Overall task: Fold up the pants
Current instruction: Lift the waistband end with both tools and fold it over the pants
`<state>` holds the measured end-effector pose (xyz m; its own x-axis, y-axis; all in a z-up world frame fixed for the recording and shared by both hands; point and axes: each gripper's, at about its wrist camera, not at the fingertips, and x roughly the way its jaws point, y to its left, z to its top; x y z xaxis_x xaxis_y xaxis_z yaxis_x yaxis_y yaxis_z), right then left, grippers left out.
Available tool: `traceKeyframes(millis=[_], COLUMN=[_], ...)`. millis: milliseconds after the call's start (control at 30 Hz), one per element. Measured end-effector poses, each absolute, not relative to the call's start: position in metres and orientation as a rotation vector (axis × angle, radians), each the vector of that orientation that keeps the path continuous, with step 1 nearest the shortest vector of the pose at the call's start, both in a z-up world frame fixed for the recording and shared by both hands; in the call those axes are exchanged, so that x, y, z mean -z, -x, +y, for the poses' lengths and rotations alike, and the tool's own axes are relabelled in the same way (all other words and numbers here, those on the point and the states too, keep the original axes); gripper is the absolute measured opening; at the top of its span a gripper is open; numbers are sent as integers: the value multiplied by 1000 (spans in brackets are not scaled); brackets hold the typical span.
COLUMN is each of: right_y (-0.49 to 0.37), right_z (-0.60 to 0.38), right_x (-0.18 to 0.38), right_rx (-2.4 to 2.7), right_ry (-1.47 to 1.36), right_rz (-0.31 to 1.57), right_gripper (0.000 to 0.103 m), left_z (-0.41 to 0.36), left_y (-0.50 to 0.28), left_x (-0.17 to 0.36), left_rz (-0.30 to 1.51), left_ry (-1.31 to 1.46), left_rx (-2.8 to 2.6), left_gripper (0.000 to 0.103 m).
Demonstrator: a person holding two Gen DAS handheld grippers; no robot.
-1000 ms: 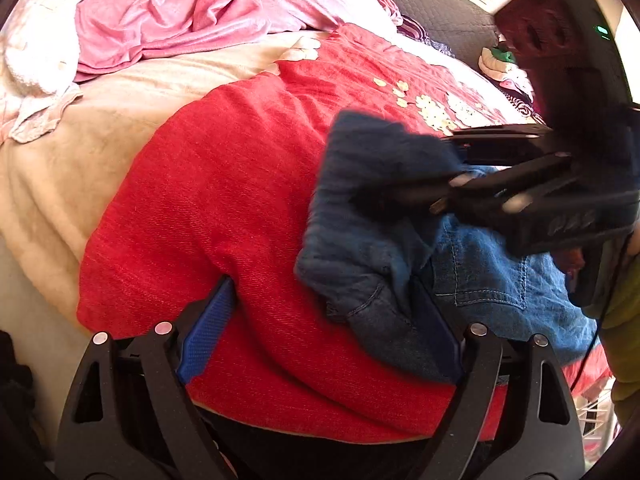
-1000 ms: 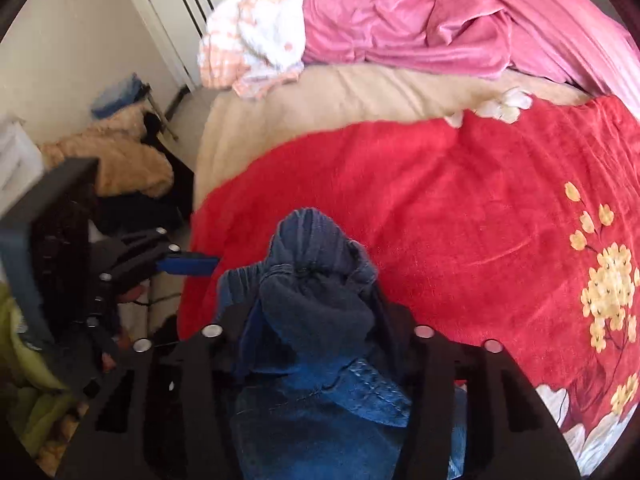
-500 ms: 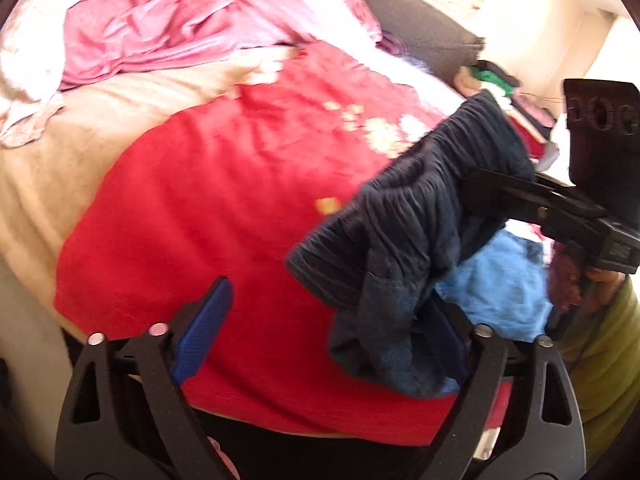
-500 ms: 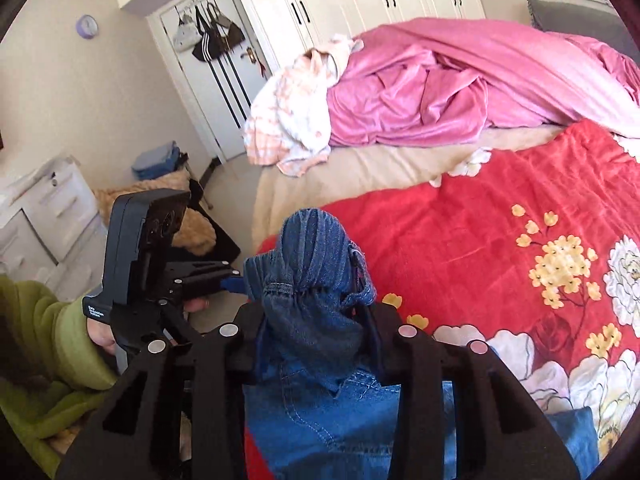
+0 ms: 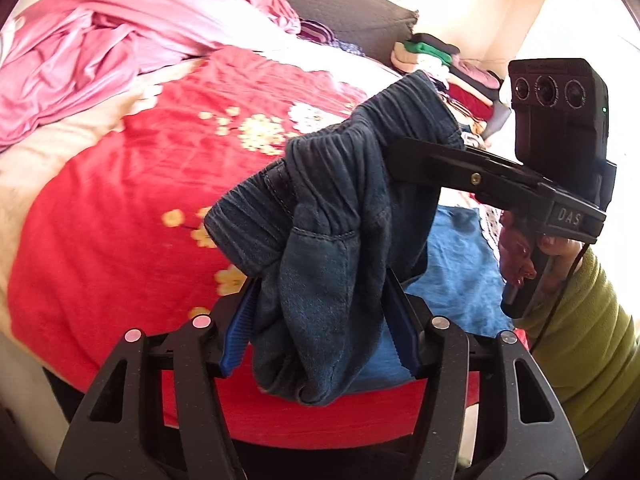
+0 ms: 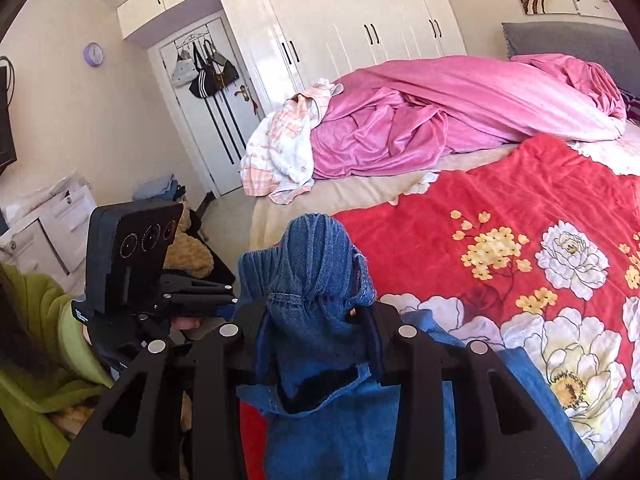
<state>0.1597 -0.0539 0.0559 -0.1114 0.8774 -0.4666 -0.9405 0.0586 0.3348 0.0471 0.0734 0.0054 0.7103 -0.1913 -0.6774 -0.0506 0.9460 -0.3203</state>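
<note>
The blue denim pants [image 5: 328,224] hang bunched in the air above the red flowered blanket [image 5: 120,208]. My left gripper [image 5: 320,332] is shut on a lower bunch of the pants. My right gripper [image 6: 316,340] is shut on the gathered waistband of the pants [image 6: 316,280]. In the left wrist view the right gripper [image 5: 404,152] comes in from the right and grips the upper part of the waistband. In the right wrist view the left gripper [image 6: 234,300] sits to the left, close to the cloth. The rest of the pants trail down onto the blanket [image 6: 520,220].
A pink duvet [image 6: 440,120] and a checked white cloth [image 6: 280,148] lie at the far side of the bed. A grey headboard [image 5: 320,4] and a pile of clothes [image 5: 452,68] are behind. Wardrobes [image 6: 340,32], a door and drawers [image 6: 52,220] stand beyond the bed's edge.
Both grippers have lifted the pants up off the blanket. The left gripper, open before, has closed on the denim. The views now tilt up toward the room.
</note>
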Motion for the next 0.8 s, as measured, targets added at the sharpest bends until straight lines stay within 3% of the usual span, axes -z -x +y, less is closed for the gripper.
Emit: traceKeyframes(millis=[433,800], right_y=[-165,-165], right_z=[-95,-8], right_x=[-51,-49], right_rx=[-1492,-1564], right_ry=[95,169], right_rz=[645,670], right_gripper=[37,37], left_z=[45,98], left_y=[-64,-47], left_x=[-2,4], left_rz=[796,754], left_ry=[292,364], left_rx=[76,-89], left_gripper=[48,48])
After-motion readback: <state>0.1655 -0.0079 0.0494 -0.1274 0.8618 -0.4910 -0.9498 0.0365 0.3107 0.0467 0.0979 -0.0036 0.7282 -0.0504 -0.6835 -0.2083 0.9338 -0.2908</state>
